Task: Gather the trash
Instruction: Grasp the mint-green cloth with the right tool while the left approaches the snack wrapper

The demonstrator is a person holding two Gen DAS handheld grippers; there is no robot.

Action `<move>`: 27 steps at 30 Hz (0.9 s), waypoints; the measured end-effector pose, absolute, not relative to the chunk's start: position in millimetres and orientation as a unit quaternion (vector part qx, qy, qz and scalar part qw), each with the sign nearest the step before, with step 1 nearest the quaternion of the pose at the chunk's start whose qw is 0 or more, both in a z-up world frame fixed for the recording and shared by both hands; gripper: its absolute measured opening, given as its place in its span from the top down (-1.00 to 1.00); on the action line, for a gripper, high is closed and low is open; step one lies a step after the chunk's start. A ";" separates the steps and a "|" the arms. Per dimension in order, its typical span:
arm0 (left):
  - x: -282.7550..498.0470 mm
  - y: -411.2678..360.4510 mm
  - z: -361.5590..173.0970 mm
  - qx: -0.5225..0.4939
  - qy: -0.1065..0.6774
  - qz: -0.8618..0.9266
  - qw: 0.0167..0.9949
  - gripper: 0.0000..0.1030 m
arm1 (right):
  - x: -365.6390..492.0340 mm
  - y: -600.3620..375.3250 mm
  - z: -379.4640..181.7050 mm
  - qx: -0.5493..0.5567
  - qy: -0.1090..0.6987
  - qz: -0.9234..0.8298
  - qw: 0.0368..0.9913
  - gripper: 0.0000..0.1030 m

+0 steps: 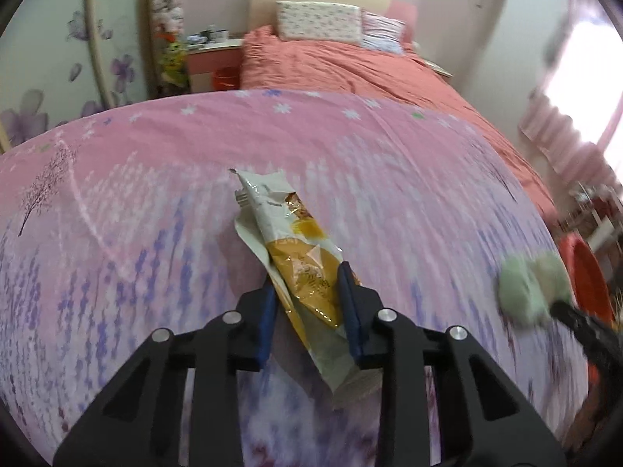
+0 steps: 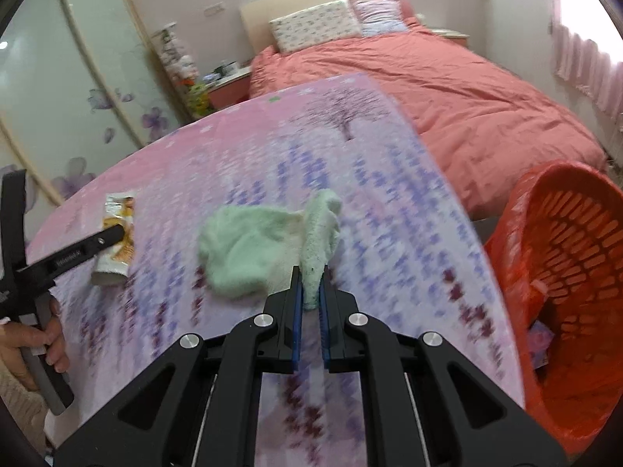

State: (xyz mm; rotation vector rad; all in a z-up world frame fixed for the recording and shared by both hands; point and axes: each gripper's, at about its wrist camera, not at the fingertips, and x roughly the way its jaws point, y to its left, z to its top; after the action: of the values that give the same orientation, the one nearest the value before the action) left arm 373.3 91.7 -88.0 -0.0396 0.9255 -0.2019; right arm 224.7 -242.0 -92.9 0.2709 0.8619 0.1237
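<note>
A torn white and yellow snack wrapper [image 1: 272, 210] lies on the pink and purple flowered tablecloth [image 1: 155, 194]. My left gripper [image 1: 307, 278] has its blue pads pressed against both sides of the wrapper's lower half. In the right wrist view the same wrapper [image 2: 117, 206] shows at the left under a black left finger [image 2: 111, 234]. My right gripper [image 2: 310, 272] is shut on a fold of a pale green fluffy cloth [image 2: 241, 249], the rest of which rests on the table. The cloth [image 1: 529, 284] appears blurred at the right of the left wrist view.
An orange-red slatted basket [image 2: 564, 233] lined with a red bag stands just off the table's right edge, with some scraps inside. A bed [image 2: 467, 89] with a coral cover lies beyond the table. A person's hand [image 2: 35, 342] holds the left gripper's handle.
</note>
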 end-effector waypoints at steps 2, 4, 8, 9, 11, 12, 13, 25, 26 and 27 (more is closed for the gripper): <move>358.9 95.8 -88.6 -0.016 0.447 -0.108 0.888 0.39 | 218.6 -235.4 -92.4 0.133 0.423 0.091 0.891 0.83; 347.4 102.0 -88.1 -0.022 0.450 -0.115 0.885 0.35 | 214.2 -231.6 -90.5 0.129 0.423 0.101 0.891 0.75; 331.2 108.2 -85.4 -0.025 0.446 -0.103 0.889 -0.16 | 205.6 -225.4 -82.4 0.114 0.403 0.089 0.903 -0.18; 330.8 107.7 -84.0 -0.025 0.443 -0.098 0.891 -0.27 | 205.3 -225.1 -79.4 0.111 0.394 0.079 0.909 -0.28; 326.8 106.0 -81.8 -0.025 0.436 -0.091 0.895 -0.42 | 209.8 -225.9 -76.7 0.109 0.389 0.062 0.913 -0.38; 325.9 103.9 -80.7 -0.023 0.434 -0.084 0.897 -0.55 | 214.6 -226.0 -76.4 0.110 0.387 0.054 0.914 -0.49; 327.0 101.6 -79.9 -0.018 0.432 -0.074 0.899 -0.62 | 218.6 -225.1 -76.6 0.108 0.385 0.046 0.916 -0.54; 341.2 75.7 -92.5 0.037 0.445 -0.009 0.895 -0.81 | 257.7 -196.8 -100.2 0.055 0.425 0.031 0.903 -0.42; 341.4 76.4 -94.0 0.035 0.447 -0.007 0.894 -0.80 | 257.5 -194.2 -99.6 0.047 0.424 0.029 0.904 -0.20; 342.2 77.0 -95.6 0.032 0.449 -0.007 0.893 -0.79 | 254.9 -192.7 -99.5 0.039 0.423 0.029 0.905 0.01</move>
State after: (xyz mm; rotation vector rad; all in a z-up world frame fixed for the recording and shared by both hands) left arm 342.2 77.0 -95.6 0.0673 0.9325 -0.0147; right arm 254.9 -192.7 -99.5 0.0799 0.8741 0.0606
